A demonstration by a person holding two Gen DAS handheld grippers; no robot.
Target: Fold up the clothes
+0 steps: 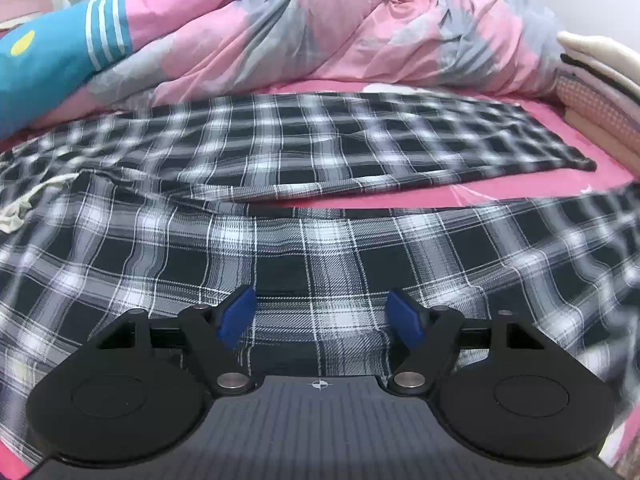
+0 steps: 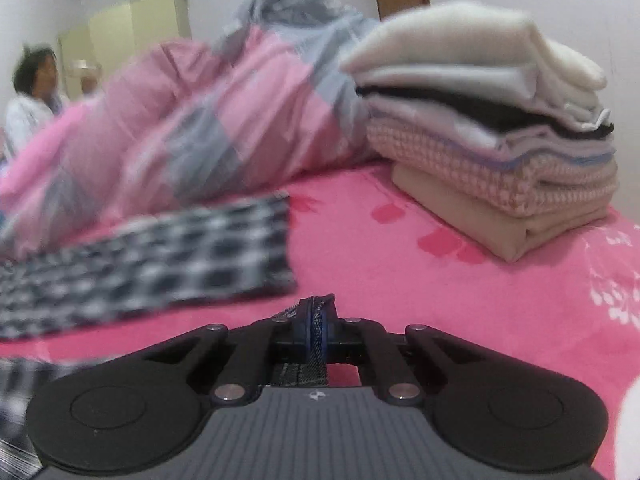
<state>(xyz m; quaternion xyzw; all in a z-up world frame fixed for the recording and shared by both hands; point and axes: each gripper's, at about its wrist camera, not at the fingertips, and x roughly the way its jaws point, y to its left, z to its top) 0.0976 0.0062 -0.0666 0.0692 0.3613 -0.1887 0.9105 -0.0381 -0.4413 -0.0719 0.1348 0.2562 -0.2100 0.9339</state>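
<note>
Here the left tongs [image 1: 320,314] gape wide over the plaid trousers [image 1: 304,248], while the right tongs [image 2: 316,334] pinch their hem.

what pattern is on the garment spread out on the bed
Black, white and grey plaid on the garment; the left wrist view shows it best.

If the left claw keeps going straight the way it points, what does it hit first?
Most likely the plaid garment right ahead: the open left claw has that cloth filling the space between its fingers. Depth is unclear.
</note>
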